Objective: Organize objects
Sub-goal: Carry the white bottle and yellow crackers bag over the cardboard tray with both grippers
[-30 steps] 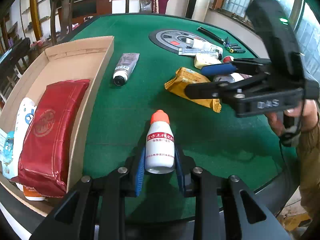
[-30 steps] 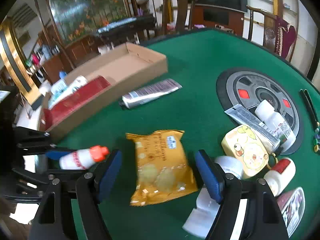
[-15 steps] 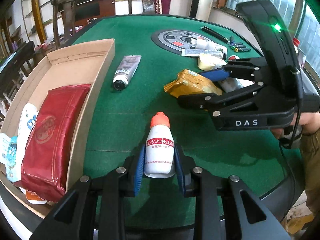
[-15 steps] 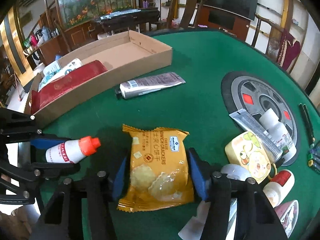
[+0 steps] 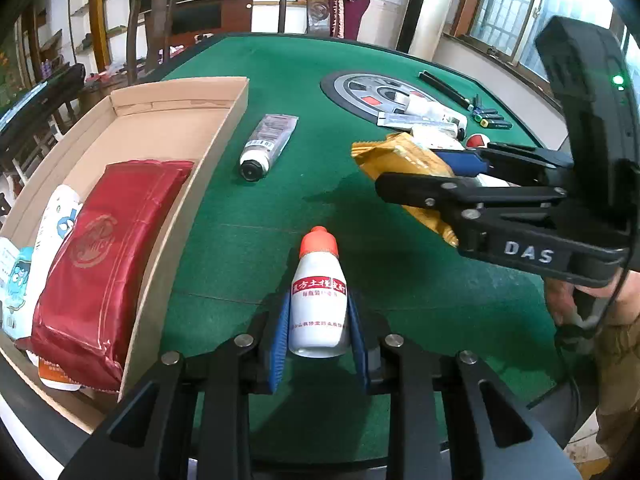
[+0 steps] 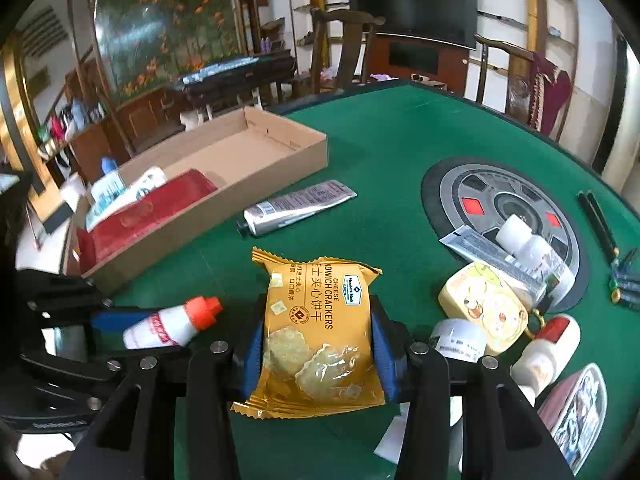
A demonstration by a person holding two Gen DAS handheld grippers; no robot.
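My left gripper (image 5: 319, 330) is shut on a white bottle with an orange cap (image 5: 319, 300) and holds it above the green table. The bottle also shows in the right wrist view (image 6: 170, 326). My right gripper (image 6: 318, 350) is shut on a yellow cracker packet (image 6: 318, 330) and holds it off the felt. In the left wrist view the packet (image 5: 404, 164) sits between the right gripper's fingers (image 5: 460, 162). A cardboard box (image 5: 132, 128) at the left holds a red pouch (image 5: 104, 240) and white packets.
A silver tube (image 5: 268, 144) lies beside the box. Around a round grey disc (image 6: 500, 220) lie a small bottle, a flat sachet, a yellow case (image 6: 484, 304), a tape roll, a red-capped bottle (image 6: 548, 352), pens and markers. Chairs stand beyond the table.
My right gripper moved in around the cracker packet, closed on it and lifted it. My left gripper kept its hold on the bottle and rose slightly.
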